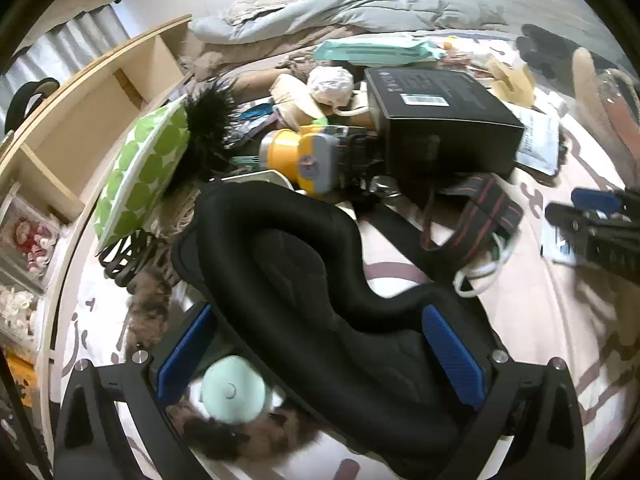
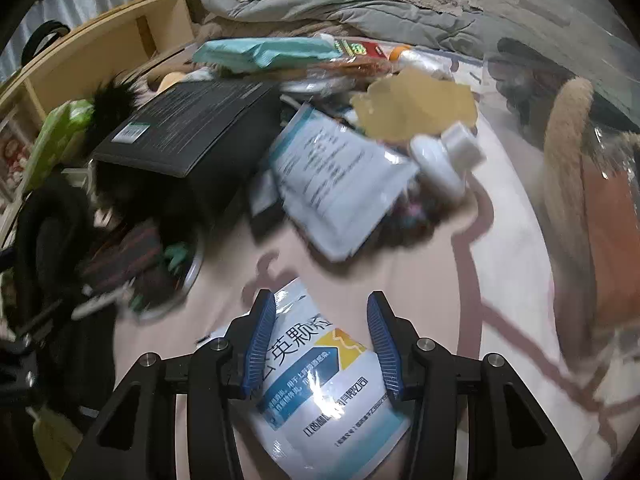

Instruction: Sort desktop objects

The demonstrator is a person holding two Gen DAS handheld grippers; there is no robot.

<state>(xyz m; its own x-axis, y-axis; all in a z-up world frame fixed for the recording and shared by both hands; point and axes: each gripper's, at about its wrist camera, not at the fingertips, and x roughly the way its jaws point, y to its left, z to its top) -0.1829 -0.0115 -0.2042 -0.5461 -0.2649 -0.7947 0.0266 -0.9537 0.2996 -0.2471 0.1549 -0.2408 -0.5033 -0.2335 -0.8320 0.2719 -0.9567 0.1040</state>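
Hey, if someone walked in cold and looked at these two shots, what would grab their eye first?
Probably the big black padded cushion filling the left gripper, with a yellow-and-grey toy just beyond it. In the right wrist view, a white-and-blue medicine pouch lies between the right gripper's blue pads, and a black box tops the clutter behind.

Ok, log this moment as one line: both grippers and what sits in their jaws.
left gripper: jaws around black padded cushion | right gripper: jaws astride white-blue sachet, grip unclear | surface: pink sheet
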